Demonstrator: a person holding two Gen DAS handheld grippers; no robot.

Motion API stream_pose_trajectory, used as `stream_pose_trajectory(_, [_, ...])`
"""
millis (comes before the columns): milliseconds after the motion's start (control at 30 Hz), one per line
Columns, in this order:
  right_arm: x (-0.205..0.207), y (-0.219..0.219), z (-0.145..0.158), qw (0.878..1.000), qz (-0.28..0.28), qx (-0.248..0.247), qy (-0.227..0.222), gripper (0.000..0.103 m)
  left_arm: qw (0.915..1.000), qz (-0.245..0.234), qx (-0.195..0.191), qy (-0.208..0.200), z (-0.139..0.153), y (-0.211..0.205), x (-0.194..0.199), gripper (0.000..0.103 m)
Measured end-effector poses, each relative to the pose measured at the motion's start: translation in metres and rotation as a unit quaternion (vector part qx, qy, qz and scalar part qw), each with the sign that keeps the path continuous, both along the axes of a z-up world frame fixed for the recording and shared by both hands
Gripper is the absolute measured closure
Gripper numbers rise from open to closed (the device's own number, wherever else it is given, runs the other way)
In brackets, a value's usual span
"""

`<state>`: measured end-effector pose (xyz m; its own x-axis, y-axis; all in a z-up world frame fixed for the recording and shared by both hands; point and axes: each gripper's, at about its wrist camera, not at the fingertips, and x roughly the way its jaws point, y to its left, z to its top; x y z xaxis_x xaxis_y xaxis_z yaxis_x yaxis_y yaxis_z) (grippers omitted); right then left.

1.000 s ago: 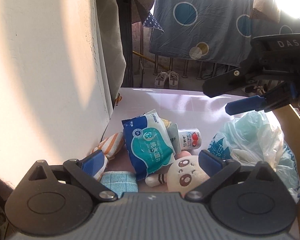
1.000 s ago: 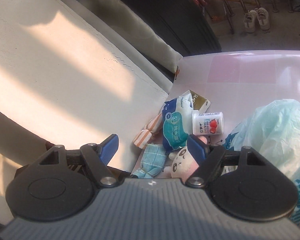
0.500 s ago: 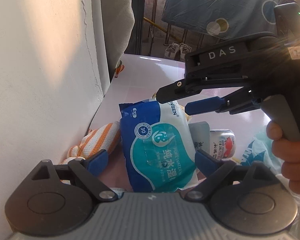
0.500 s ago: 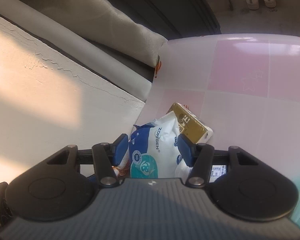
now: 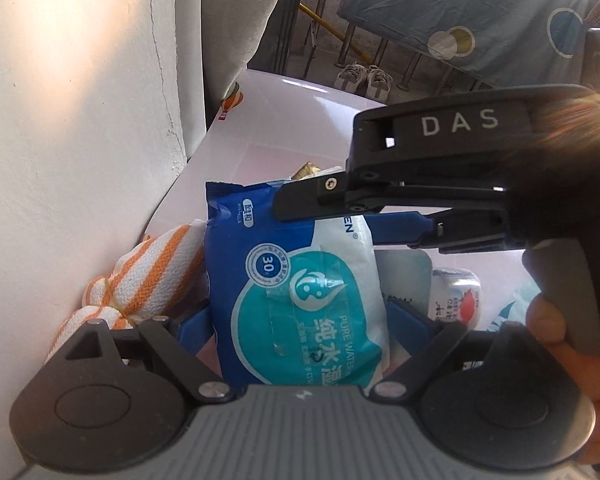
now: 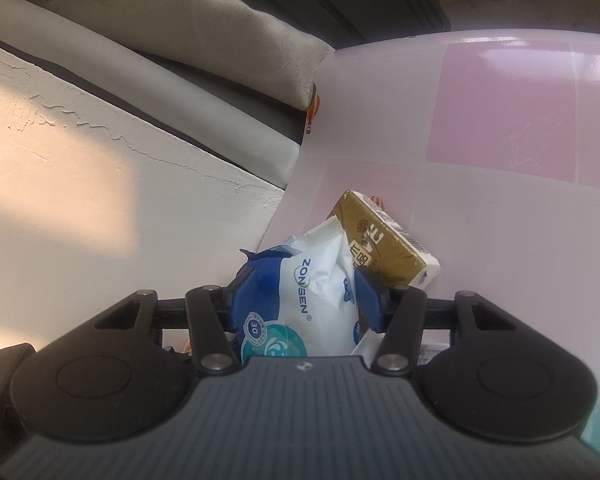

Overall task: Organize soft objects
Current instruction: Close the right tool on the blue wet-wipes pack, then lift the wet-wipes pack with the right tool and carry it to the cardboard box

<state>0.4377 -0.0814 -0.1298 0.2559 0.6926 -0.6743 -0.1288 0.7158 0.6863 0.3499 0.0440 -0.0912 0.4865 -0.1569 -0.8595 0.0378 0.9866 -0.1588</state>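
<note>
Sunlit cracked white wall [image 5: 80, 120]; blue sheet [image 5: 480, 20] hangs behind.

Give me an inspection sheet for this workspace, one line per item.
Surface: glossy pink-and-white table, against a wall.
Job's things: wet wipes pack; orange striped cloth beside it.
Clutter: gold tissue pack; small bottle.
Grippers: right tongs just closing, pads pressing the wipes pack's top; left tongs straddle its lower part, wide.
Cables: nothing seen.
Surroundings: patterned blue sheet, shoes.
</note>
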Motion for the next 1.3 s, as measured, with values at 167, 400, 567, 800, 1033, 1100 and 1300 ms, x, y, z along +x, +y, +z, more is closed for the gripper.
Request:
stream_pose_trajectory(167, [0.0,-0.007,-0.006,0.999,-0.033,0.017,0.021,0.063,0.9999,0.012,0.01,-0.004,0.001,-0.001,0.001,0.02])
stream_pose_trajectory(400, [-0.007,-0.01,-0.001,0.998,-0.049,0.038,0.022,0.069,0.9997,0.016,0.009,-0.018,0.012,0.004,-0.006,0.024])
stream_pose_trajectory(567, [-0.014,-0.009,0.022,0.998,-0.047,0.051,0.002,0.07,0.9989,0.022,0.005,-0.041,0.034,0.009,-0.017,0.024])
stream_pose_trajectory(800, [-0.038,-0.009,0.067,0.997,-0.044,0.063,-0.028,0.07,0.997,0.018,0.001,-0.075,0.076,0.012,-0.053,0.024])
stream_pose_trajectory(1033, [-0.088,-0.032,0.117,0.994,-0.057,0.08,-0.047,0.07,0.9947,-0.006,-0.026,-0.099,0.115,0.001,-0.108,0.024])
stream_pose_trajectory(1100, [-0.108,-0.042,0.13,0.994,-0.064,0.075,-0.053,0.07,0.9941,-0.021,-0.028,-0.103,0.122,-0.012,-0.124,0.024])
stream_pose_trajectory(1300, [-0.169,-0.082,0.157,0.992,-0.099,0.062,-0.055,0.07,0.9919,-0.063,-0.045,-0.101,0.138,-0.046,-0.165,0.024])
